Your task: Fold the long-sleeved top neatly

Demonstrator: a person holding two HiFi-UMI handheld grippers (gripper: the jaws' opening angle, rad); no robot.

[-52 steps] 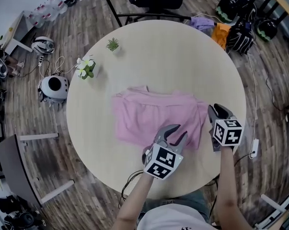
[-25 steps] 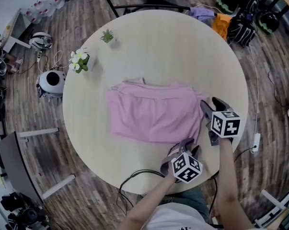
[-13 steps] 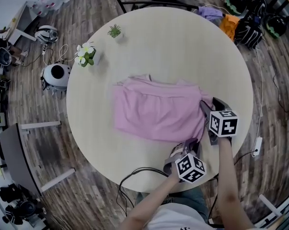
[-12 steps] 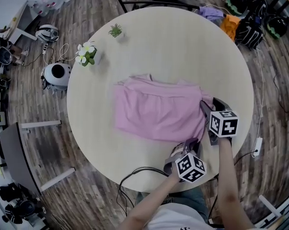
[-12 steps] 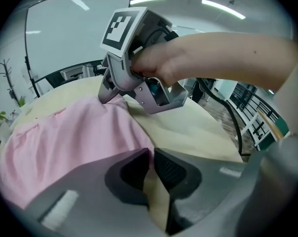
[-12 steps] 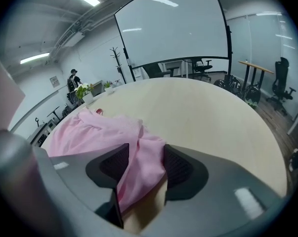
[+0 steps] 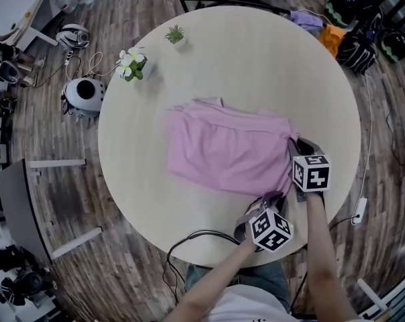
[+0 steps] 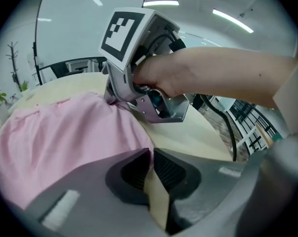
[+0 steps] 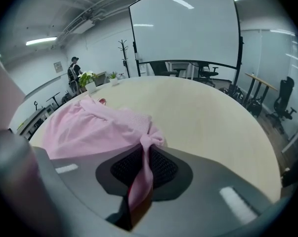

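Right gripper (image 7: 297, 145) has just been closing its jaws, and they now pinch a twisted bunch of pink cloth at the right edge of the long-sleeved top (image 7: 229, 154), towards the far corner of that edge. You can see the fabric running straight down between the two pads. Left gripper (image 8: 150, 152) sits at the near right corner of the same garment. Its jaws are drawn almost together, their tips meeting right at the hem, with a sliver of bare table showing between them further back. Whether they actually nip the cloth I can't make out. The top lies spread fairly flat on the round table (image 7: 256, 66), a little right of centre. A small potted plant (image 7: 174, 35) and some white flowers (image 7: 133, 66) stand well apart from it at the far left rim
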